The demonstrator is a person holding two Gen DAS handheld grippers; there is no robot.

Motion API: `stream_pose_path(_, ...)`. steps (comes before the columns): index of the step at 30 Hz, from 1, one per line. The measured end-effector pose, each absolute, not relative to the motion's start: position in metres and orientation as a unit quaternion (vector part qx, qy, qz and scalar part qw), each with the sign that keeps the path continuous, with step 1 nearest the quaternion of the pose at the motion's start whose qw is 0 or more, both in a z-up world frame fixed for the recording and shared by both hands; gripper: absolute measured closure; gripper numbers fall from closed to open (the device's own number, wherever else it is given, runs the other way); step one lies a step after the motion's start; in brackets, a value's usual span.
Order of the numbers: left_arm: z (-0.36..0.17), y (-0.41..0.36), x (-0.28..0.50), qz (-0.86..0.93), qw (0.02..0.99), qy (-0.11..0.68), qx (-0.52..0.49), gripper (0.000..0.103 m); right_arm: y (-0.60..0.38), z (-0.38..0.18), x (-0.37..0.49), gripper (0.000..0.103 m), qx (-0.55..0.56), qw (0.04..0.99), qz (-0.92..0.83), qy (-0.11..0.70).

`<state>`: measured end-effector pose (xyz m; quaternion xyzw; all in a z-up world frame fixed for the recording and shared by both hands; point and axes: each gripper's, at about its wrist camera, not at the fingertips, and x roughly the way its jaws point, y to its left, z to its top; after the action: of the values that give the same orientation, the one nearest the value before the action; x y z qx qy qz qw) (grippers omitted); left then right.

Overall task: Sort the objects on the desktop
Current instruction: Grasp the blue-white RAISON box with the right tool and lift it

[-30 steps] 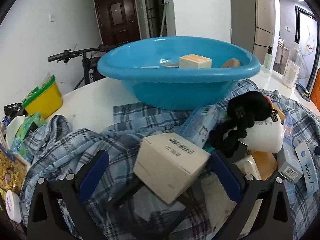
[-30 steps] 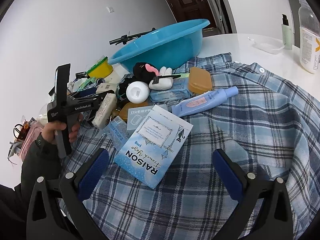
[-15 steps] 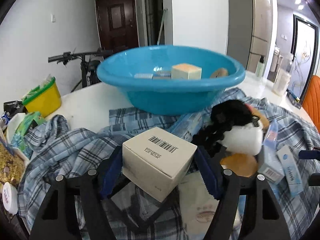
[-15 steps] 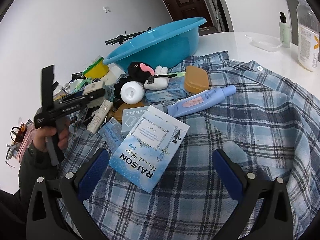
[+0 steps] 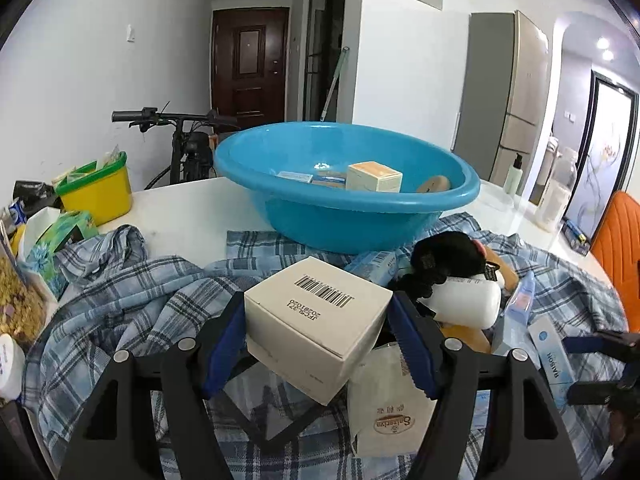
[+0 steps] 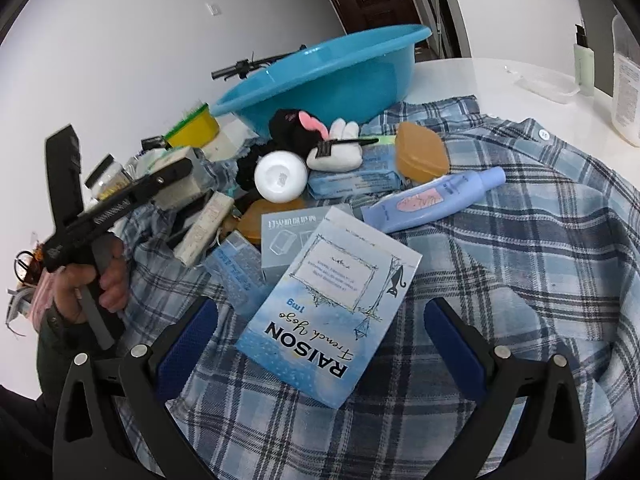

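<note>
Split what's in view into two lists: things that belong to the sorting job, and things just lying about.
Job:
- white barcode box, clamped in the left gripper
- blue basin
- RAISON box, ahead of the open right gripper
- lavender tube

Lying about:
- plaid shirt
- bicycle
- yellow tub

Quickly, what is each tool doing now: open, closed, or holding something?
Left tool: closed on the white barcode box, lifted off the plaid shirt.
Right tool: open, holding nothing, above the RAISON box.
</note>
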<state>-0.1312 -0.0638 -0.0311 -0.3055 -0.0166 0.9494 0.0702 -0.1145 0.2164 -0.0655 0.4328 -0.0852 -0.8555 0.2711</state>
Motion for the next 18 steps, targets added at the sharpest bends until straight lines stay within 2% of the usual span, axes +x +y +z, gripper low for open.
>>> stream_pose_path(3, -0.028, -0.062, -0.127, 0.951, 0.076, -0.014, -0.299, 0.03, 0.211, -0.065, -0.114, 0.002, 0.427, 0.269, -0.86, -0.074)
stream_pose_path(5, -0.027, -0.06, -0.127, 0.951, 0.077, -0.013, -0.298, 0.03, 0.207, -0.066, -0.114, 0.023, 0.426, 0.269, -0.862, -0.059)
stream_pose_path(8, -0.026, -0.058, -0.124, 0.952, 0.079, -0.009, -0.296, 0.03, 0.202, -0.068, -0.114, 0.04, 0.429, 0.269, -0.861, -0.043)
stream_pose_path(11, -0.024, -0.058, -0.122, 0.953, 0.08, -0.009, -0.292, 0.03, 0.2, -0.064, -0.111, 0.045, 0.421, 0.274, -0.864, -0.036)
stream_pose_path(18, -0.022, -0.055, -0.118, 0.954, 0.086, -0.008, -0.286, 0.03, 0.2, -0.049, -0.103, 0.046, 0.399, 0.276, -0.874, -0.022)
